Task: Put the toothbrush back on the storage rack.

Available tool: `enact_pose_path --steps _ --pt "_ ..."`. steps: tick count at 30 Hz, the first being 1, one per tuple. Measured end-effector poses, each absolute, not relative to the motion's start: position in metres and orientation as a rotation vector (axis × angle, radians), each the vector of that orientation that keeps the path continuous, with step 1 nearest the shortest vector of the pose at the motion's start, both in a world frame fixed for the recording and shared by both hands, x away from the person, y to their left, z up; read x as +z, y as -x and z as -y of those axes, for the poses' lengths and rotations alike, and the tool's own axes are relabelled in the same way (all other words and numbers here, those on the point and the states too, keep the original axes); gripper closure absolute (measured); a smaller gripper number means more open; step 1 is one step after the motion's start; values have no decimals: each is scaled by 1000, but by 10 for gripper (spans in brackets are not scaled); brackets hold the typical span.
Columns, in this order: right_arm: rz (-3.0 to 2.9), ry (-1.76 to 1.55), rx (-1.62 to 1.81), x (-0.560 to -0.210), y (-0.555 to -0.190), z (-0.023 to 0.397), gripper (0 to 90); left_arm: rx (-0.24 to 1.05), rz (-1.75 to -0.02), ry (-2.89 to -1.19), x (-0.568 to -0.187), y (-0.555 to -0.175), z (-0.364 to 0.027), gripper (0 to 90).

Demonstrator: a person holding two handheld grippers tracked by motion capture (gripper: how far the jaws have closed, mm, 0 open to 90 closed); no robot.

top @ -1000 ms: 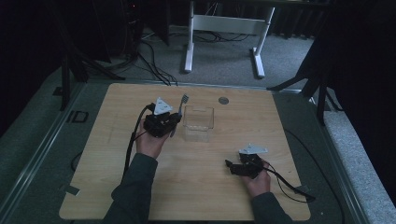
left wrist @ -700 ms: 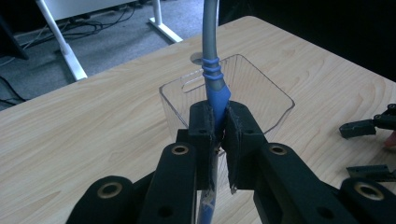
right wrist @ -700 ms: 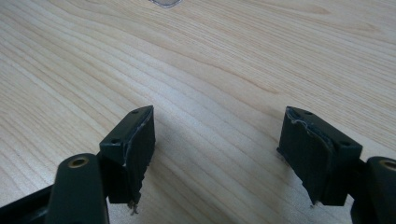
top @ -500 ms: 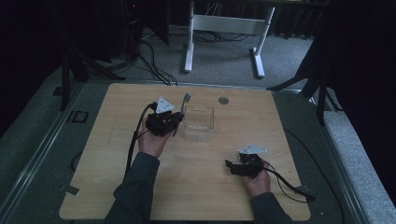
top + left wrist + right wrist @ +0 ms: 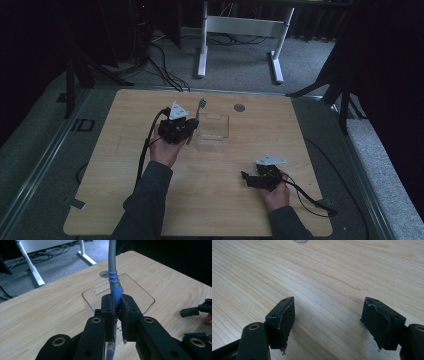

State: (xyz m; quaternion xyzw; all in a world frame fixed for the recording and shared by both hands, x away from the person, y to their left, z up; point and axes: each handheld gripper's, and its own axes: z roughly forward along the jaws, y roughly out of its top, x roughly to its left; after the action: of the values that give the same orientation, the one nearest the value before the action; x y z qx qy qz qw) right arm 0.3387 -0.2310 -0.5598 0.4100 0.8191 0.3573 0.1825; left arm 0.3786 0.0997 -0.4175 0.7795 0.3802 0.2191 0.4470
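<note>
Clamping a utensil handle [image 5: 116,288], the left gripper [image 5: 116,315] has both black jaws pressed tight on the blue grip section. The left gripper view shows detail the high view lacks: the blue part looks rubbery w/ three raised rings near its top, and above them it turns into a smooth grey metal shaft running up out of frame. The high view adds the far end: a small grey fork-like head [image 5: 202,103] sticking up just beyond the left gripper [image 5: 186,131], though it's too small to be sure of the shape.

Just ahead of the left gripper's jaws and below the handle sits a clear plastic tub [image 5: 140,291], rectangular w/ rounded corners and thin glossy walls; in the high view the clear plastic tub [image 5: 214,132] lies right beside that gripper, on its right. A small round grey disc [image 5: 239,107] sits on the table [image 5: 110,165] farther out beyond the tub.

Right gripper [image 5: 329,323] is released, jaws spread wide apart w/ nothing between them; pads are matte black w/ ragged, chipped edges. It sits low over pale wood-grain tabletop. High view puts the right gripper [image 5: 248,176] well apart from the tub, nearer the person, cable trailing behind it.
</note>
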Motion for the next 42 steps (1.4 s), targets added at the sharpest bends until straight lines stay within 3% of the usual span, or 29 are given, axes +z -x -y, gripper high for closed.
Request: enact_pose_path --steps 42 --pt "-2312 -1156 1008 -560 -339 231 266 611 -819 -1874 -399 -389 -82 816"
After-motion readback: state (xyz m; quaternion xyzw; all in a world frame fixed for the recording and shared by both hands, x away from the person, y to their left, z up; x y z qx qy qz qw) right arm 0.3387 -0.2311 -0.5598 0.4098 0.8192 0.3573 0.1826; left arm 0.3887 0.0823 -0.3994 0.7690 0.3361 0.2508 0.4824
